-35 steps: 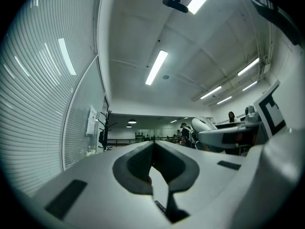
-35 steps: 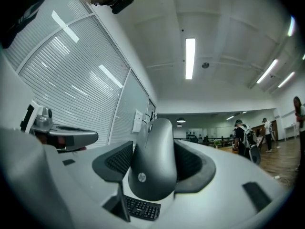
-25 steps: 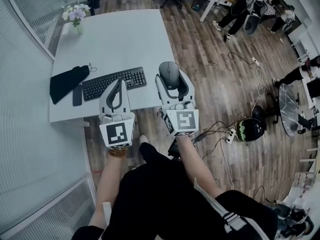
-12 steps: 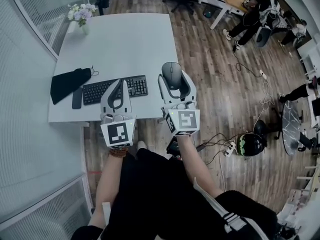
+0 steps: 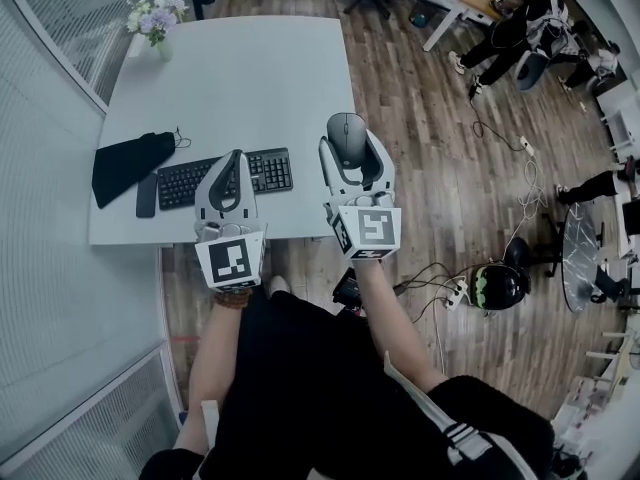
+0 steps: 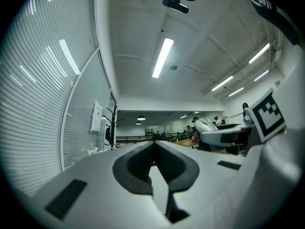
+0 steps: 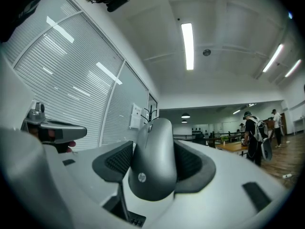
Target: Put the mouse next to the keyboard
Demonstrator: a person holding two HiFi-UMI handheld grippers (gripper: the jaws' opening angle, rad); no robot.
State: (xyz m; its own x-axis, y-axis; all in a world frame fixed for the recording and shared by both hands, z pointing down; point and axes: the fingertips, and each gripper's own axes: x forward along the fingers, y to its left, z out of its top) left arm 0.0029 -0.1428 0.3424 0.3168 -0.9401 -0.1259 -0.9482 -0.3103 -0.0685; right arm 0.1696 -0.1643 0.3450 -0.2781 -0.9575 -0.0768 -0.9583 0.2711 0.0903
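Note:
A grey mouse sits between the jaws of my right gripper, which is shut on it. The right gripper view shows the mouse wedged between the dark pads, and the camera points up at the ceiling. In the head view the mouse hangs over the right edge of the white table. The black keyboard lies near the table's front edge, partly hidden by my left gripper. The left gripper is shut with nothing in it, its jaw tips touching.
Left of the keyboard lie a black pouch and a dark phone. A vase of flowers stands at the table's far left corner. To the right is wooden floor with cables and a helmet, and people farther off.
The head view has shifted a little. The right gripper with the mouse has edged slightly forward. Both grips are unchanged.

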